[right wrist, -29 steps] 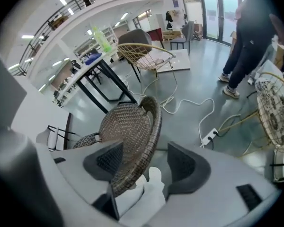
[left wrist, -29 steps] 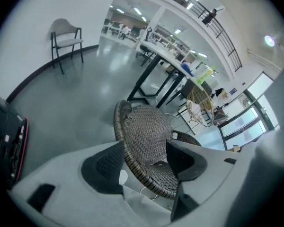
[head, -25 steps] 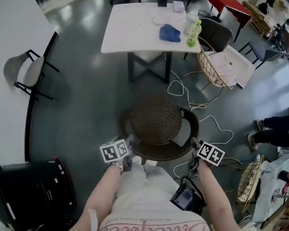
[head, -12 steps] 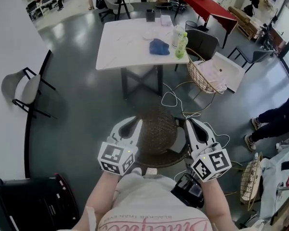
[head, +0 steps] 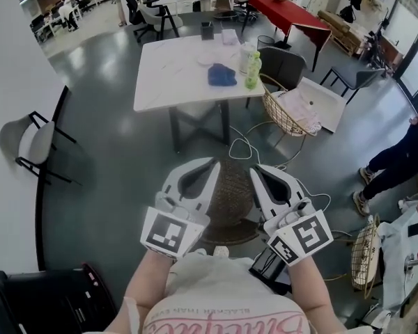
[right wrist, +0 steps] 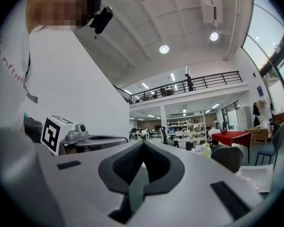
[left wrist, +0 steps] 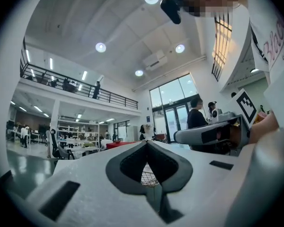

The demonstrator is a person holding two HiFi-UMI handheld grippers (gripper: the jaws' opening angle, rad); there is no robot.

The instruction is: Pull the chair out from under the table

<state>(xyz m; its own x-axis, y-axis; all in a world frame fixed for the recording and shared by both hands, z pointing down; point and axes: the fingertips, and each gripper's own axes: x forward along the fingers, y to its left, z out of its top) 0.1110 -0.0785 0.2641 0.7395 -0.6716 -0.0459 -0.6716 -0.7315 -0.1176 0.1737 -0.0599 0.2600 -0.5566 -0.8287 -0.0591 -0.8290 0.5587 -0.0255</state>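
Observation:
The dark woven round chair (head: 231,190) stands on the grey floor, clear of the white table (head: 184,72), and both grippers hide most of it. My left gripper (head: 214,163) is held level above the chair's left side, shut and empty. The right gripper (head: 253,168) hangs beside it over the chair's right side, also shut with nothing in it. In the left gripper view the jaws (left wrist: 146,144) meet at their tips and the right gripper (left wrist: 206,135) shows alongside. In the right gripper view the closed jaws (right wrist: 142,144) point across the hall.
On the table lie a blue cloth (head: 221,75) and a green bottle (head: 251,72). A wire basket (head: 282,113) and loose cables (head: 240,148) are beyond the chair. A grey chair (head: 28,141) stands at left, a black bin (head: 42,301) near left, a person (head: 397,158) at right.
Both grippers have risen from the chair's near rim to a level hold above it. Their jaws have gone from open to shut, with nothing in them.

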